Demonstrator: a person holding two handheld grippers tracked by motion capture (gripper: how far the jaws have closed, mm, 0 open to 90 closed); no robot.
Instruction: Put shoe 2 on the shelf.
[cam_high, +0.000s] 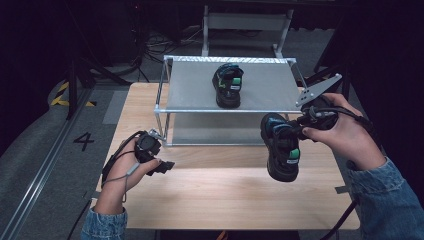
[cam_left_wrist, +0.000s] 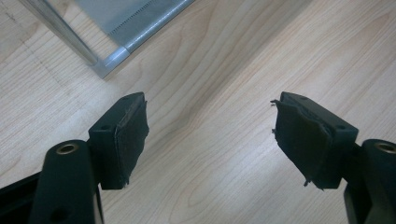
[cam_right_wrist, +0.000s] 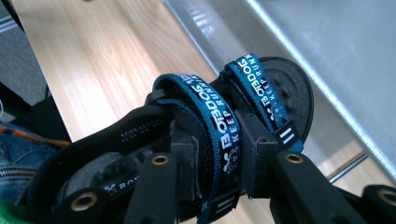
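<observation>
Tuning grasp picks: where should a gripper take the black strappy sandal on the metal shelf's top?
Probably the blue-edged strap over the black sandal, from above: it lies sole-down on the metal shelf, straps arching up. The right gripper pinches its sandal's strap likewise.

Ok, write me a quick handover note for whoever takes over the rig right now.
Right hand-held gripper: shut on a strap of the second sandal, held in the air above the table, in front of the rack.
Left hand-held gripper: open, nothing in it, over the table near the rack's front left corner.
Done: first sandal sits on the rack's top shelf.
Left: probably set the held sandal beside it, then release.
</observation>
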